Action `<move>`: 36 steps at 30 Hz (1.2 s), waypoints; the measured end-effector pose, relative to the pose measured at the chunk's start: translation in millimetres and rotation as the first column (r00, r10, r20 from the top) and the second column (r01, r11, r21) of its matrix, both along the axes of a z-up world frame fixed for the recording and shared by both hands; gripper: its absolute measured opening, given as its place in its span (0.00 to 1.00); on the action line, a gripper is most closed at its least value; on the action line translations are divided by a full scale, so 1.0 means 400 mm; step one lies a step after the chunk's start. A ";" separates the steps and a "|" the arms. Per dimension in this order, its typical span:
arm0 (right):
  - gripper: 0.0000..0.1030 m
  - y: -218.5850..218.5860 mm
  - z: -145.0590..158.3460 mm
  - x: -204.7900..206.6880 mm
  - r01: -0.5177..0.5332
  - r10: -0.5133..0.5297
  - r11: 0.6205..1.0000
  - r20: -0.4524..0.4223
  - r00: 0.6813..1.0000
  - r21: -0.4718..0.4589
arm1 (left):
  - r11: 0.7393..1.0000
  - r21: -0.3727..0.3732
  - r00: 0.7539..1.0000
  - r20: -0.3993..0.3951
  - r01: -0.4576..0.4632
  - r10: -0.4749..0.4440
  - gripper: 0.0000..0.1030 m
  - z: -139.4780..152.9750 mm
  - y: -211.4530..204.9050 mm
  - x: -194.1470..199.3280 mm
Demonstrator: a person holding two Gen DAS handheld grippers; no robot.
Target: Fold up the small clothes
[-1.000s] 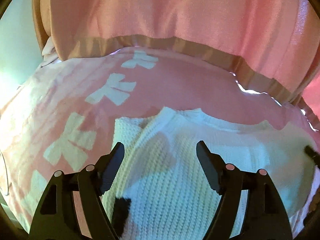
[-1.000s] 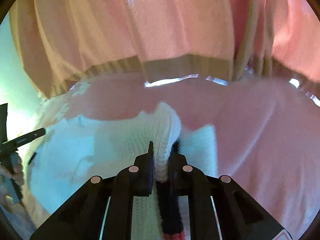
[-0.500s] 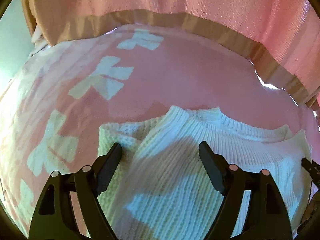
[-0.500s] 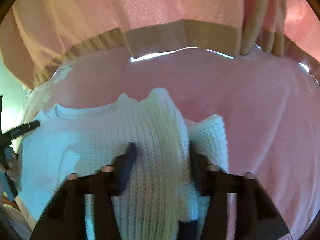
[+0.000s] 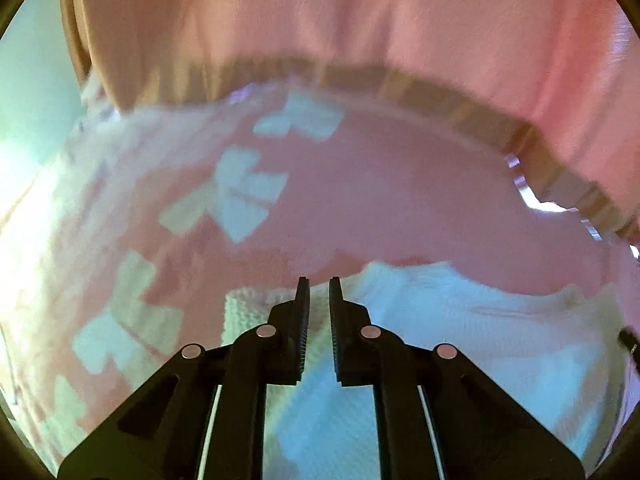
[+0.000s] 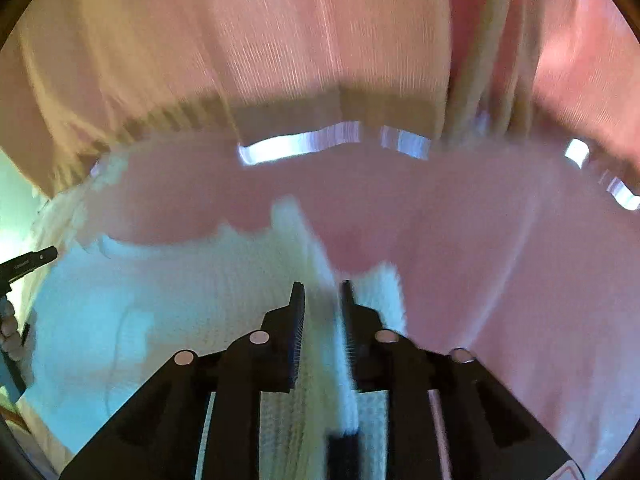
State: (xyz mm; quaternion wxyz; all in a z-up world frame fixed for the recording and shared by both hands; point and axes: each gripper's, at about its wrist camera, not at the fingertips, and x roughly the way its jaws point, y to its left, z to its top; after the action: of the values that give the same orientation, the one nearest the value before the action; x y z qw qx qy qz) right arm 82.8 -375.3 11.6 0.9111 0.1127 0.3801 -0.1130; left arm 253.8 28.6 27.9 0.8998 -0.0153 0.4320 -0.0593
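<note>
A small white knit sweater (image 5: 440, 320) lies on a pink cloth with pale cross shapes (image 5: 380, 200). In the left wrist view my left gripper (image 5: 318, 280) is closed on the sweater's left shoulder edge, its jaws nearly together with knit between them. In the right wrist view the sweater (image 6: 160, 300) spreads to the left, and my right gripper (image 6: 322, 286) is shut on a raised fold of it at the right shoulder. The left gripper's tip (image 6: 32, 260) shows at the far left of that view.
A pink curtain with a tan hem (image 5: 360, 20) hangs right behind the surface, also in the right wrist view (image 6: 320, 40). Bright gaps show under its hem. The pink cloth (image 6: 520, 260) stretches to the right of the sweater.
Both grippers were open half a second ago and have closed on the sweater's shoulders. One second ago the right gripper was shut on the fold, then it opened and shut again.
</note>
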 end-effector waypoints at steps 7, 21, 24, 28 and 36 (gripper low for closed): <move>0.05 0.231 0.010 -0.098 -0.285 0.279 0.951 0.061 0.958 0.120 | 0.977 -0.080 0.980 -0.007 0.197 -0.199 0.37 0.008 -0.076 -0.187; 0.03 0.113 -0.092 -0.161 -0.095 0.104 0.987 -0.064 0.992 0.127 | 0.979 0.134 0.987 0.025 0.151 -0.156 0.42 -0.085 -0.081 -0.171; 0.00 0.169 -0.110 -0.154 -0.173 0.177 0.984 -0.110 0.978 0.042 | 0.977 0.160 0.988 0.038 0.142 -0.150 0.45 -0.092 -0.090 -0.180; 0.00 0.046 -0.112 -0.198 -0.025 0.034 0.997 -0.126 0.991 0.072 | 0.988 0.084 0.991 0.012 0.128 -0.130 0.45 -0.071 -0.042 -0.169; 0.21 -0.028 -0.078 -0.230 0.025 -0.018 0.988 -0.051 0.999 0.153 | 1.000 0.008 0.999 0.047 0.023 -0.023 0.63 0.004 0.041 -0.155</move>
State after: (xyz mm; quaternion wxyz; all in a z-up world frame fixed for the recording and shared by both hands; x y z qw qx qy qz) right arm -9.1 -386.4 -19.6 0.8888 0.1839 0.4088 -0.0959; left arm 191.9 45.1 29.3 0.9090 -0.0056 0.4111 -0.0683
